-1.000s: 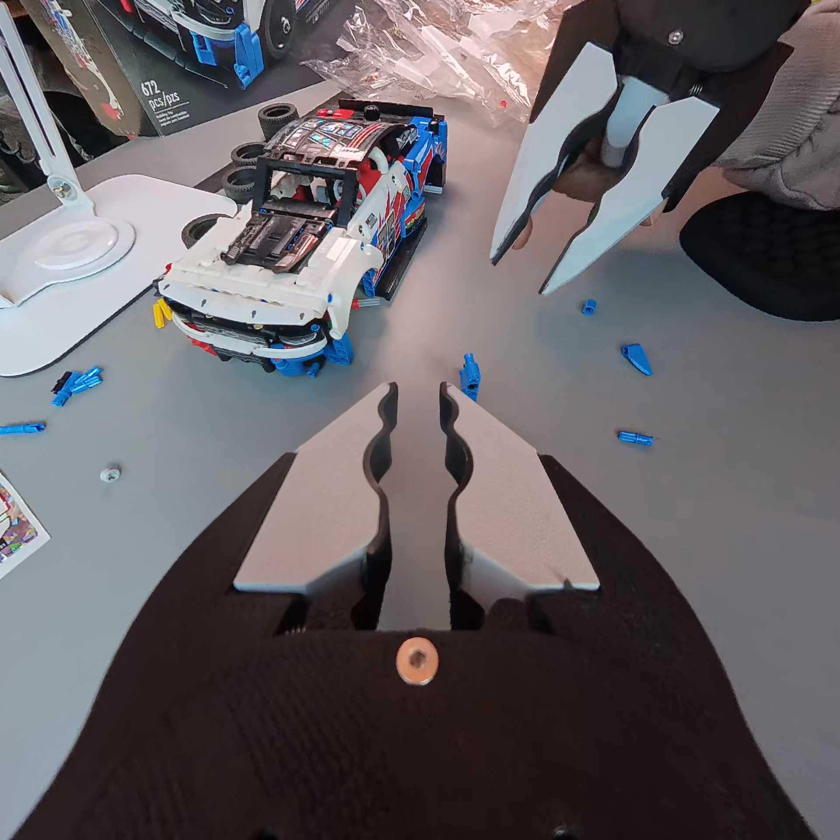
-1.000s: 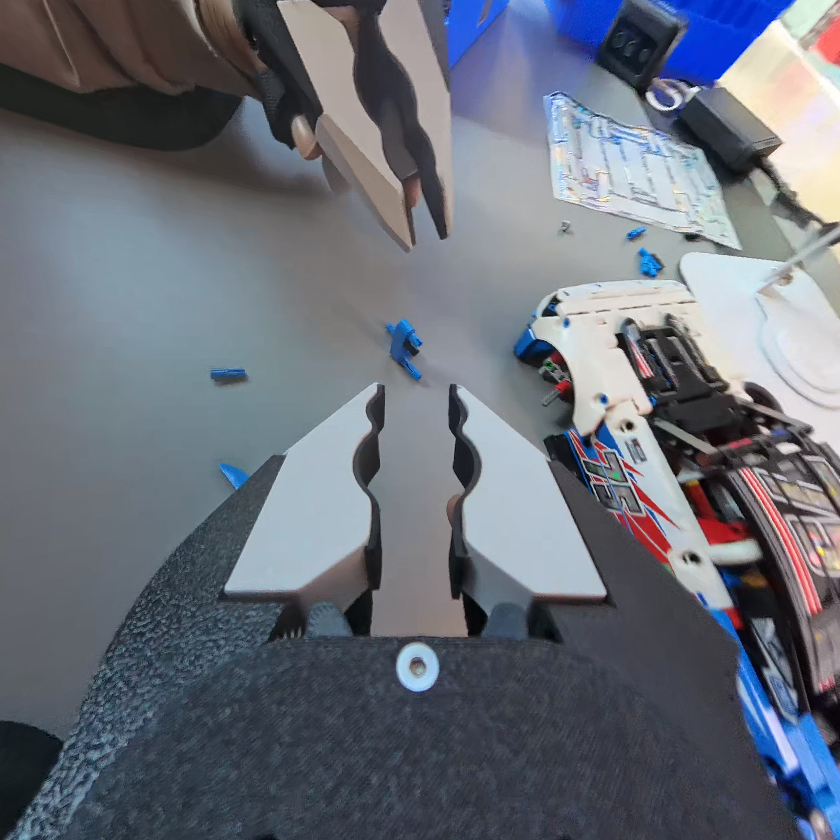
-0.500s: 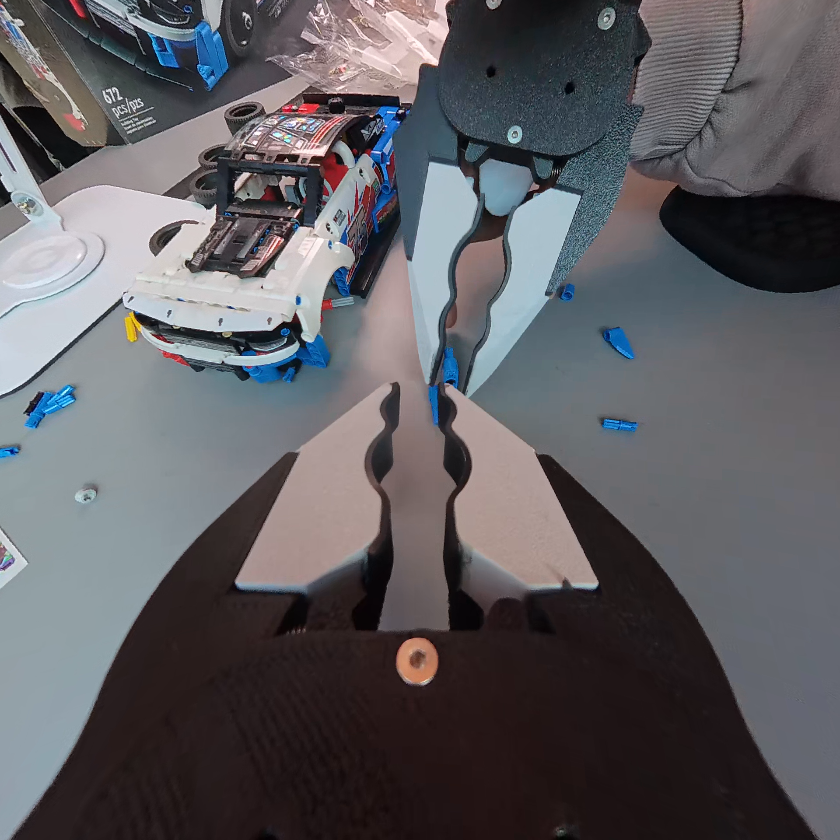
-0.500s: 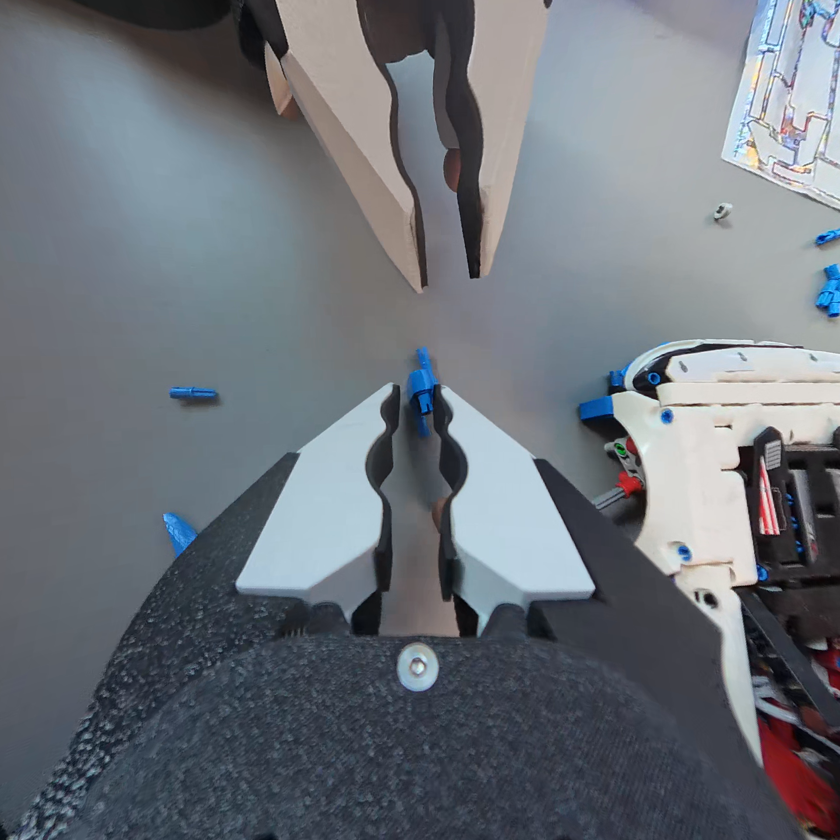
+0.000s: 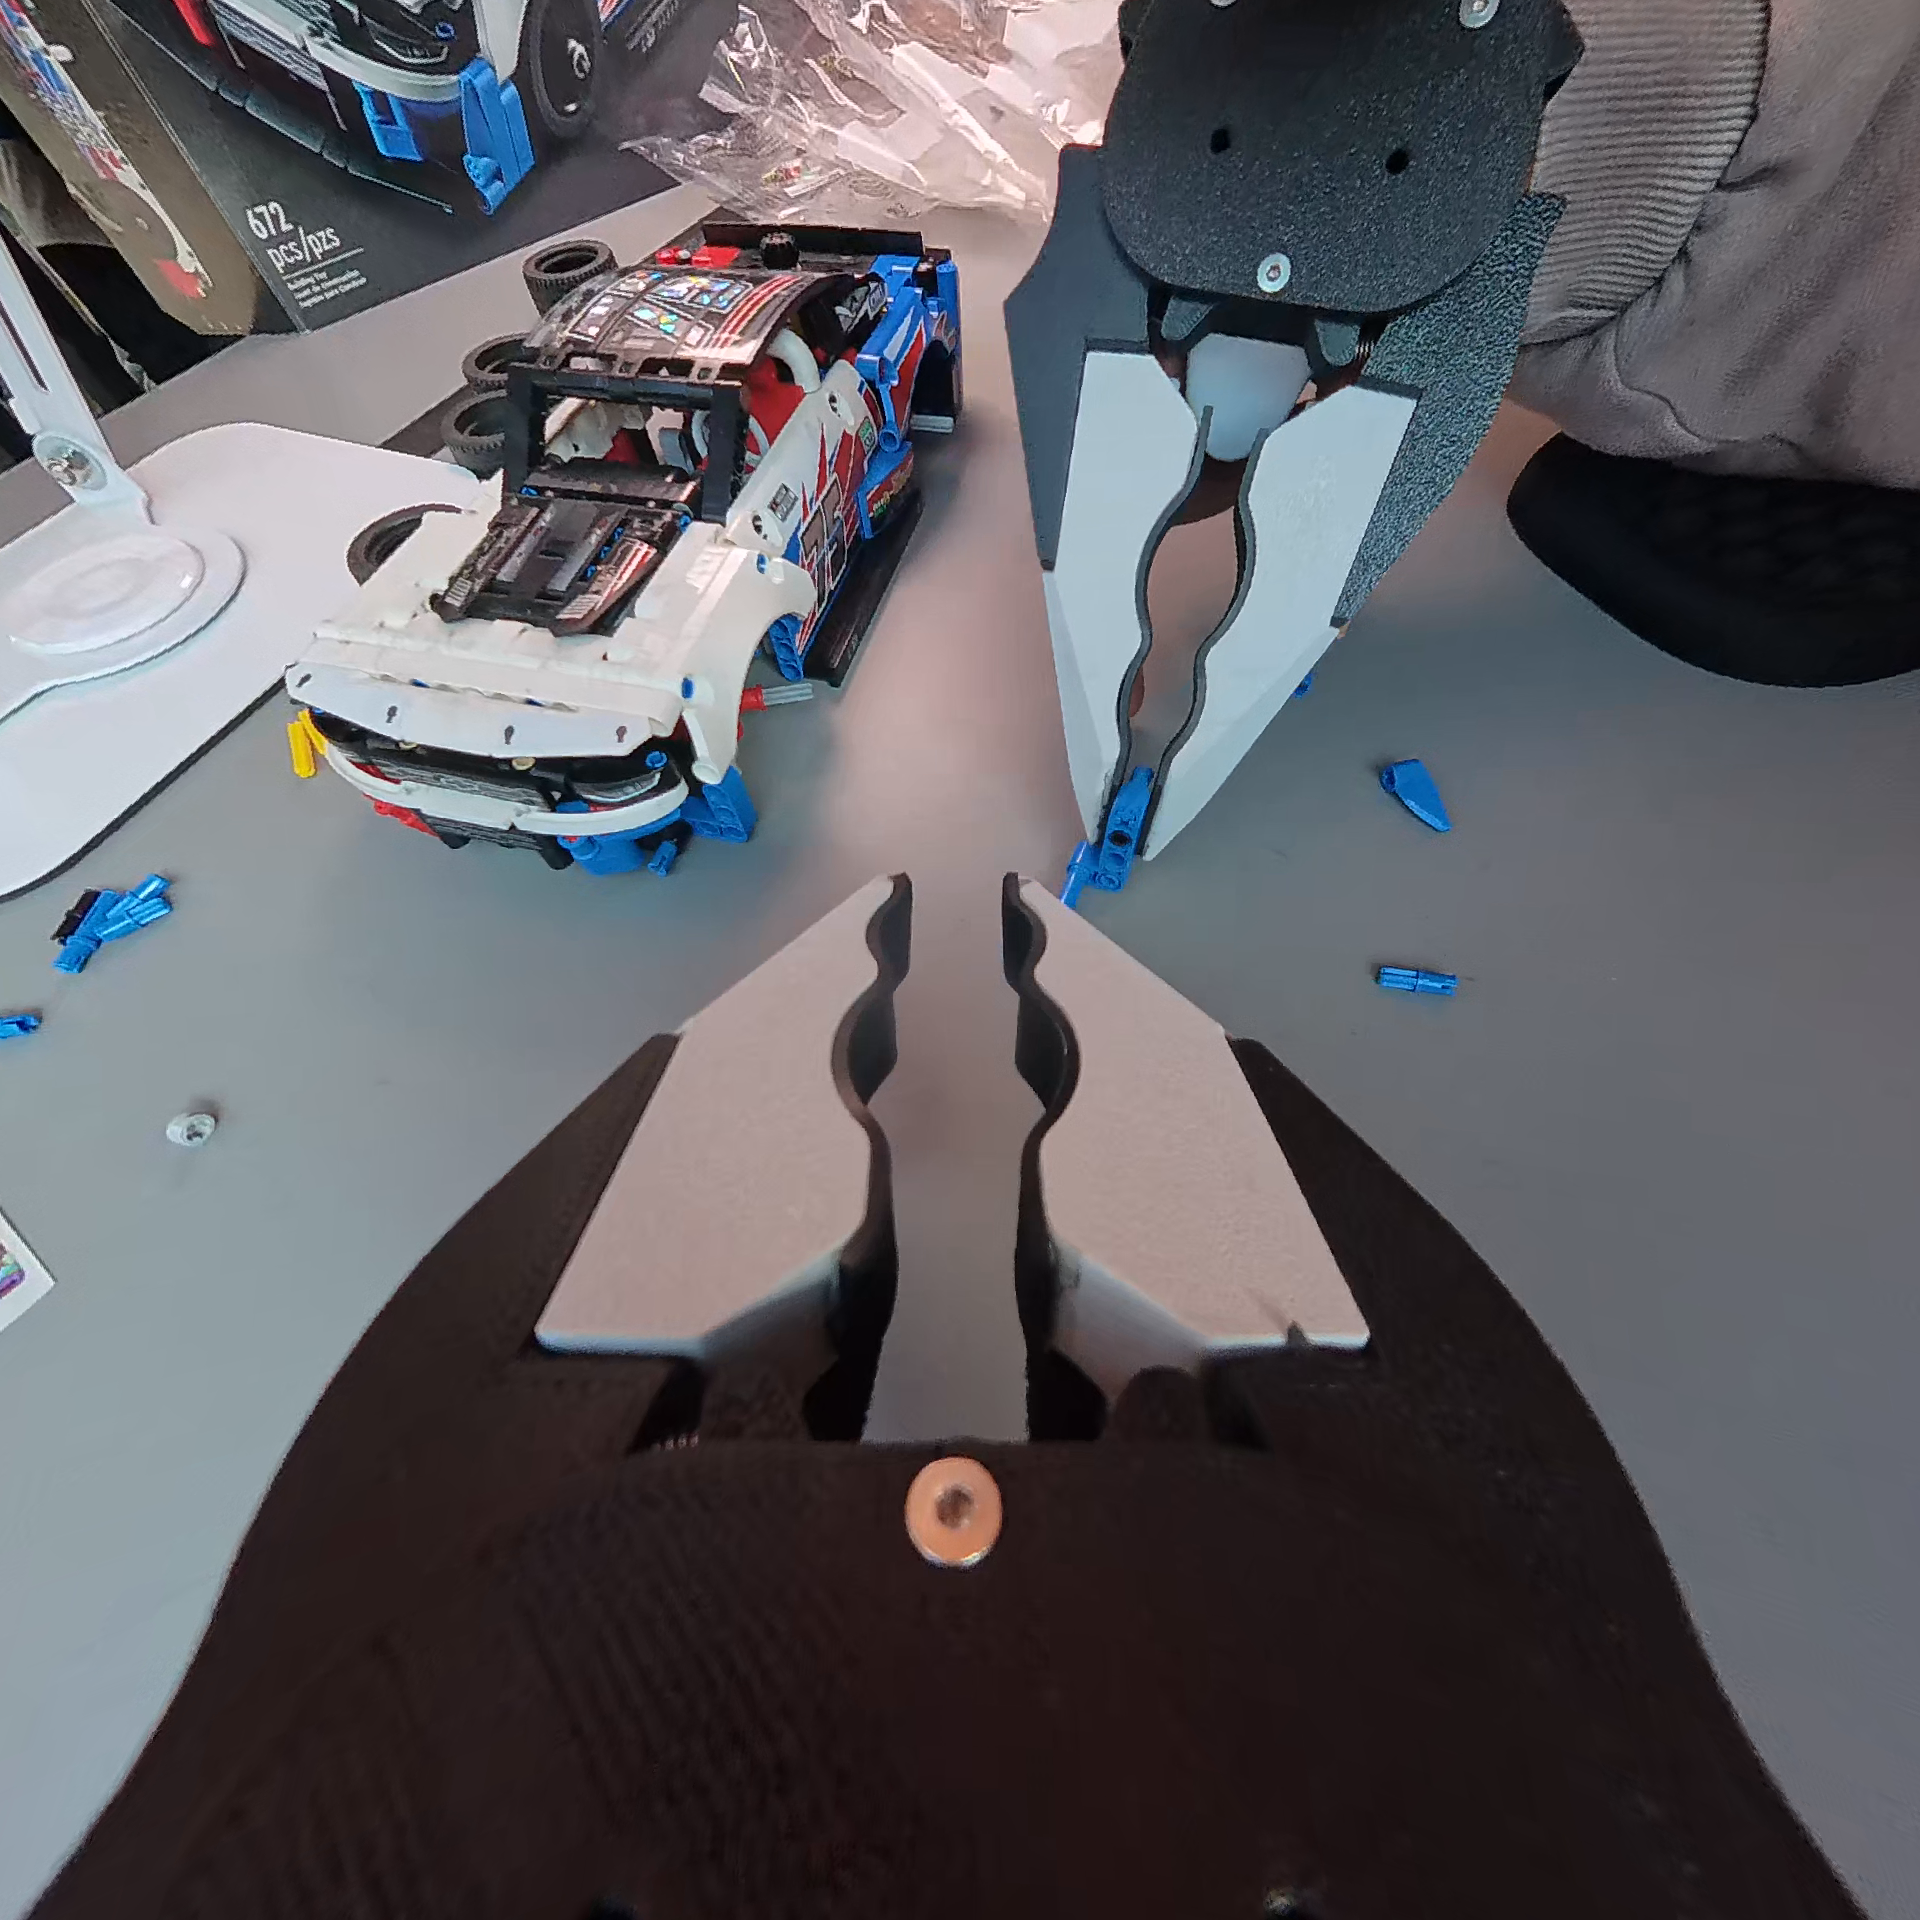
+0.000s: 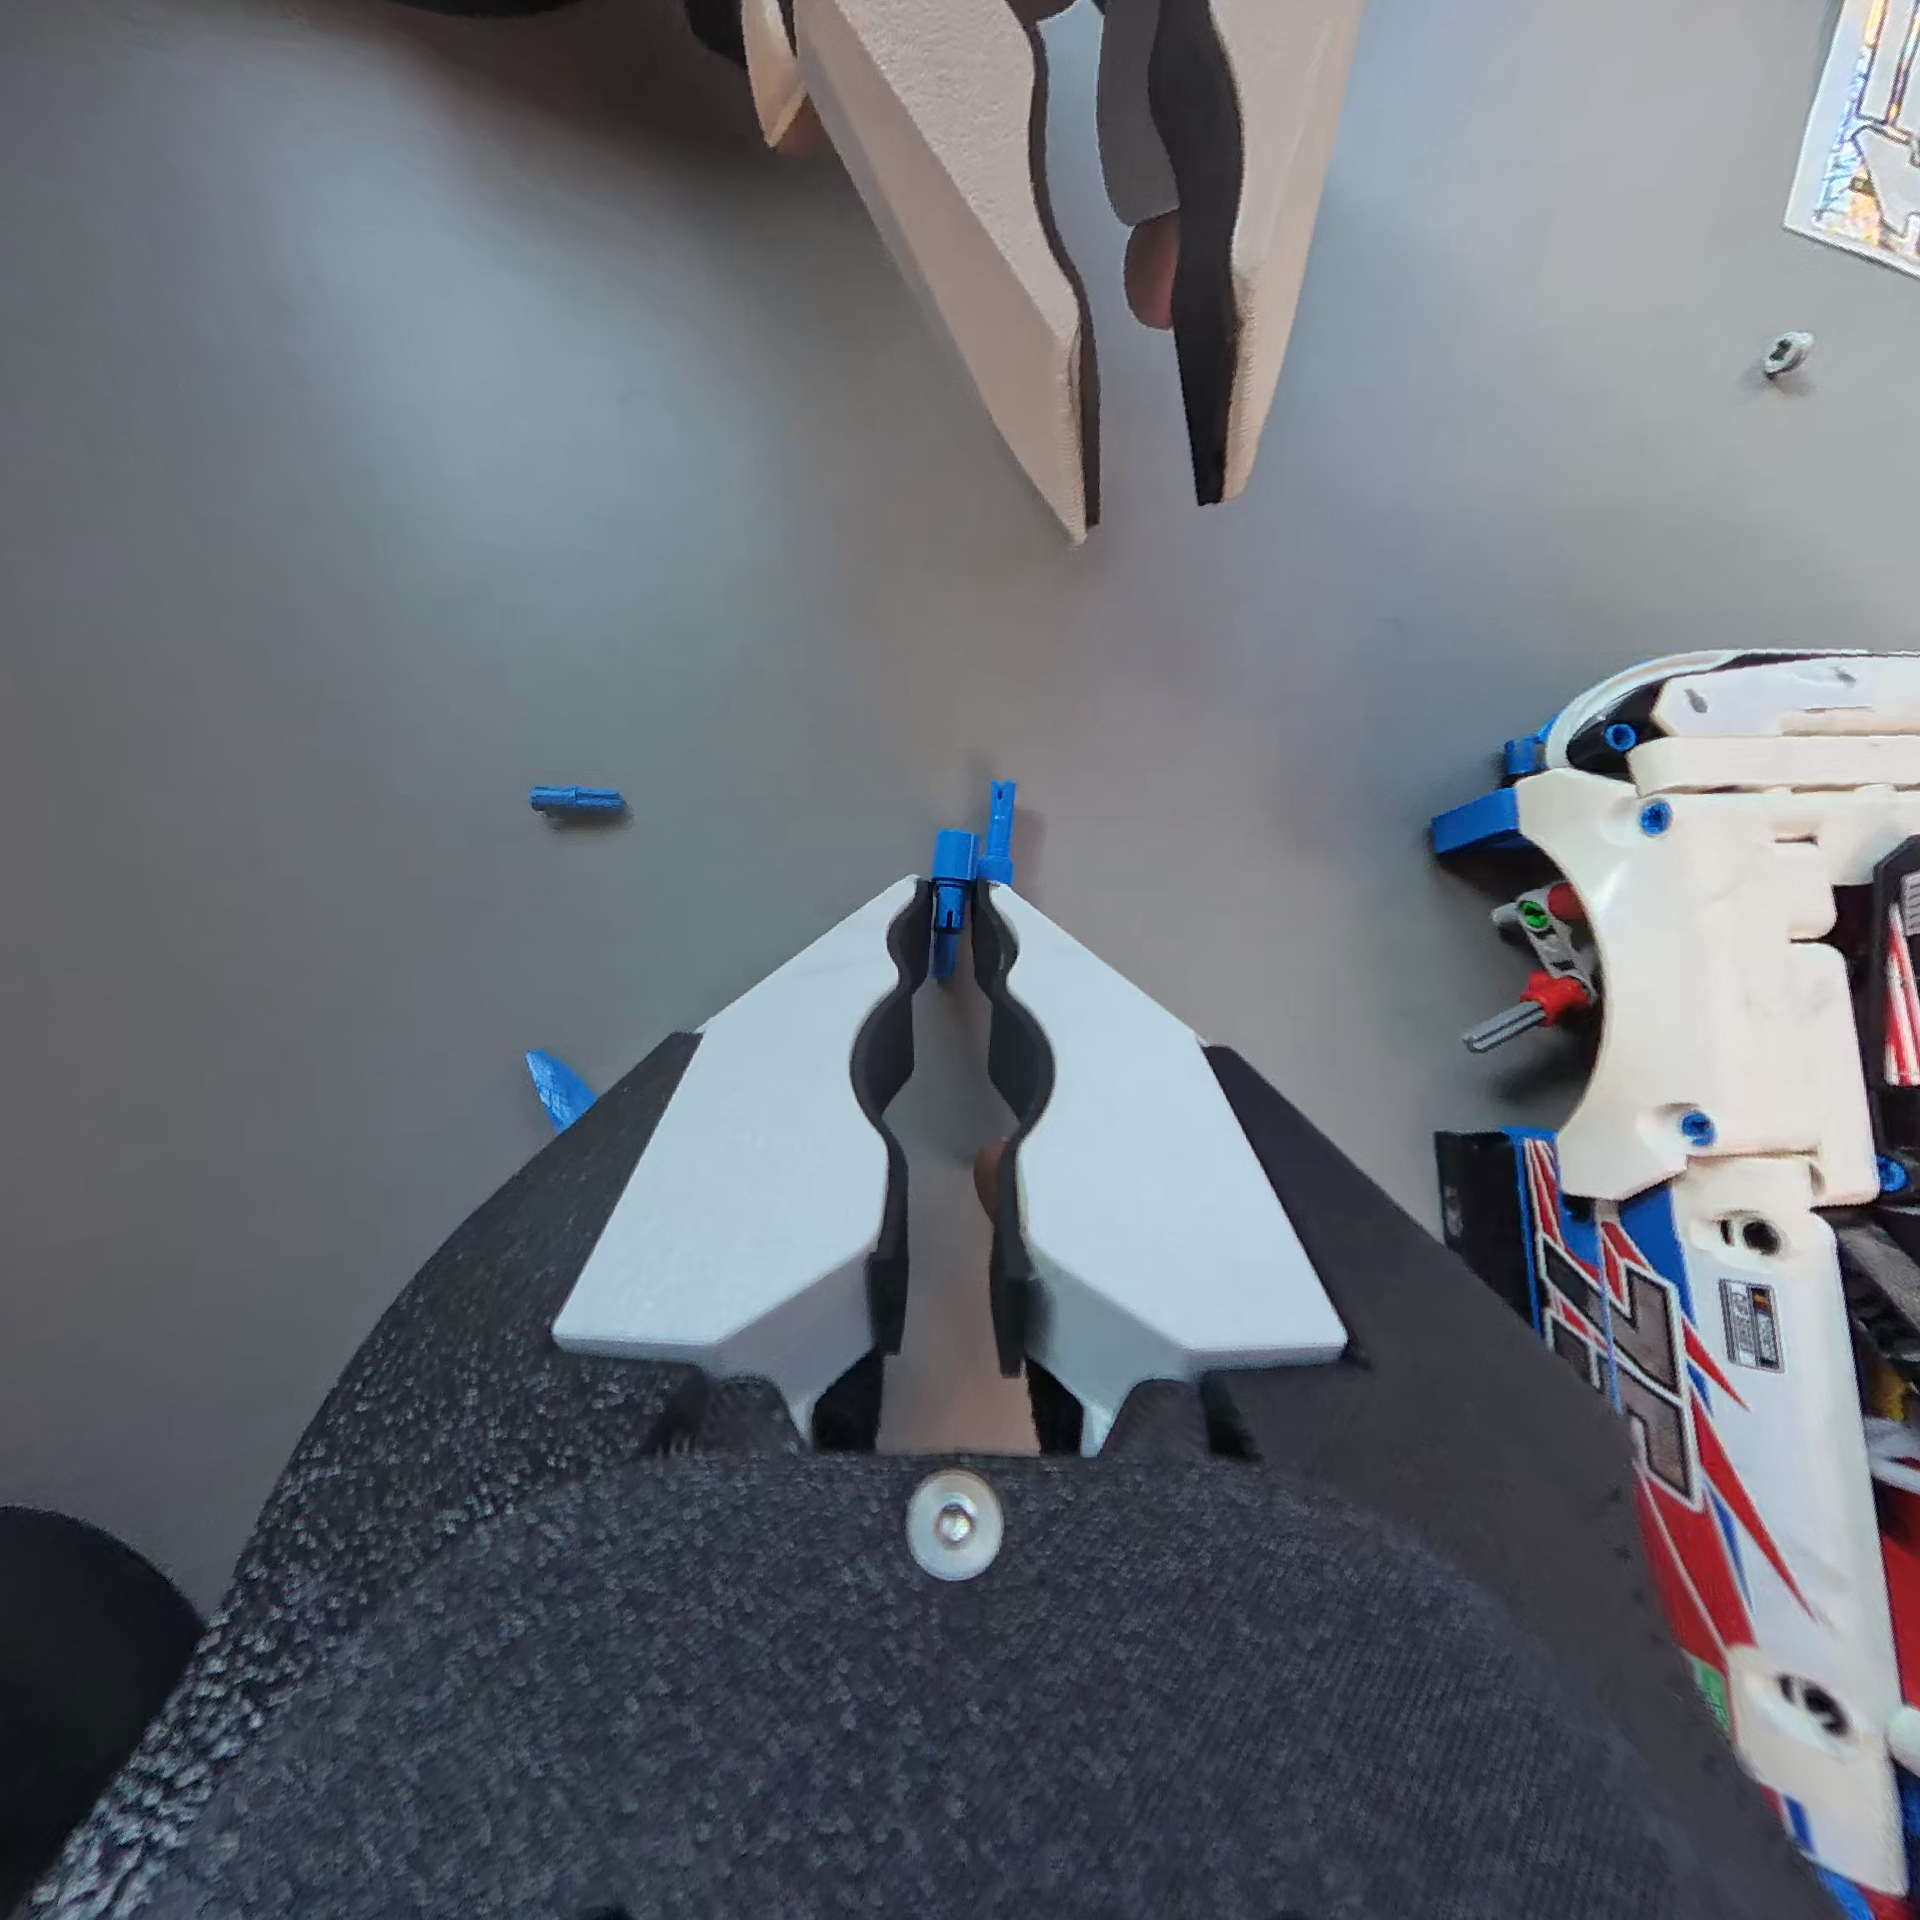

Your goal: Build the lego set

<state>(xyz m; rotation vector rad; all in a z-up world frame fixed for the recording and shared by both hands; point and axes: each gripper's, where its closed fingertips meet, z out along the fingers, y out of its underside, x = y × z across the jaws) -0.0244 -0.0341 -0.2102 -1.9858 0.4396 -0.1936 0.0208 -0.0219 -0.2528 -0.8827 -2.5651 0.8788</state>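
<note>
A partly built white, blue and red lego car (image 5: 644, 582) stands on the grey table at the left; it also shows at the right edge of the right wrist view (image 6: 1714, 987). My right gripper (image 6: 956, 894) points down at the table and is shut on a small blue connector piece (image 6: 951, 873), which touches the table. The left wrist view shows this gripper (image 5: 1127, 821) and the piece (image 5: 1117, 842) from the front. My left gripper (image 5: 956, 888) is open and empty, hovering just short of the piece. It shows at the top of the right wrist view (image 6: 1143, 509).
A blue pin (image 5: 1415, 979) and a blue wedge (image 5: 1413, 795) lie to the right. A cluster of blue pins (image 5: 109, 920) and a small grey piece (image 5: 192, 1127) lie to the left. A white stand base (image 5: 156, 582), loose tyres (image 5: 566, 270), the set's box (image 5: 260, 135) and plastic bags (image 5: 883, 114) are behind. Some 7 cm of space lies between my two pairs of fingers.
My right gripper came down from above the table onto the blue connector piece and closed on it. My left gripper stayed open and drew slightly back.
</note>
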